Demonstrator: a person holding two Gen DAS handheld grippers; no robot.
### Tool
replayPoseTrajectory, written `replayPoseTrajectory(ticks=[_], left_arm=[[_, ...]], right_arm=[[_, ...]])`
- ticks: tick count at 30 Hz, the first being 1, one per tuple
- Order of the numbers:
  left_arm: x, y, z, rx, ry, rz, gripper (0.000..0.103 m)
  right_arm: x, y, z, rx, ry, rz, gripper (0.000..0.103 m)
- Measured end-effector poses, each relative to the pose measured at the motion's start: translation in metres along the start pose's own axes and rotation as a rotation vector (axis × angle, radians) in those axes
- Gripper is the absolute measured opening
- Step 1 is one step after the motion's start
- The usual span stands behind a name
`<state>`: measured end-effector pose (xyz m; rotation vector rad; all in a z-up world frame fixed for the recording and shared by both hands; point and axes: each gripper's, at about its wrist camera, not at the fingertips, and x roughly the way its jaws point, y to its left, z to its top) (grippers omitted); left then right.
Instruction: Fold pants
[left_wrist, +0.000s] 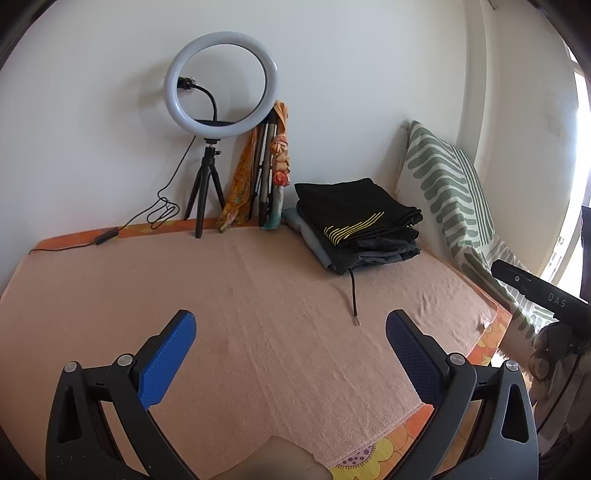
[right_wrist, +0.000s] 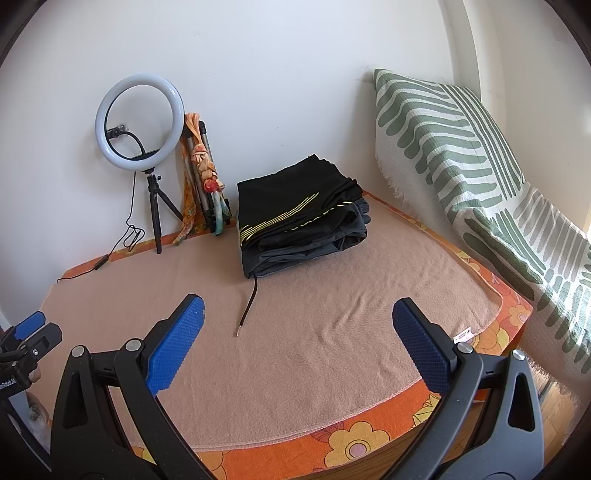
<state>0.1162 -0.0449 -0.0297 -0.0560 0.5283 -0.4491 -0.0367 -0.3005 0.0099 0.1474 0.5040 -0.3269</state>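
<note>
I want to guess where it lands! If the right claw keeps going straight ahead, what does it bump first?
Probably the peach blanket near the loose black drawstring; the folded pants pile lies farther on. Depth is unclear.

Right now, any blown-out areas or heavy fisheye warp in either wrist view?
Left wrist view: bright window strip at the right edge is blown out and the peach blanket edges bow. Right wrist view: evenly lit, folded black pants with yellow stripes sharp, corners vignetted.

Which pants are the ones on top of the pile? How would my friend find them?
Look at the peach blanket on the table, then at the folded pile near the wall, beside the green striped pillow. The top pants are black, and only they have thin yellow stripes.
</note>
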Motion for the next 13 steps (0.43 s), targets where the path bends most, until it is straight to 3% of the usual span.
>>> replayPoseTrajectory(ticks=[13], left_arm=[[0.0011, -0.0007, 0.0015, 0.008, 0.004, -0.014, 0.102]], right_arm=[[0.0001, -0.0012, -0.0005, 0.005, 0.001, 0.002, 0.103]])
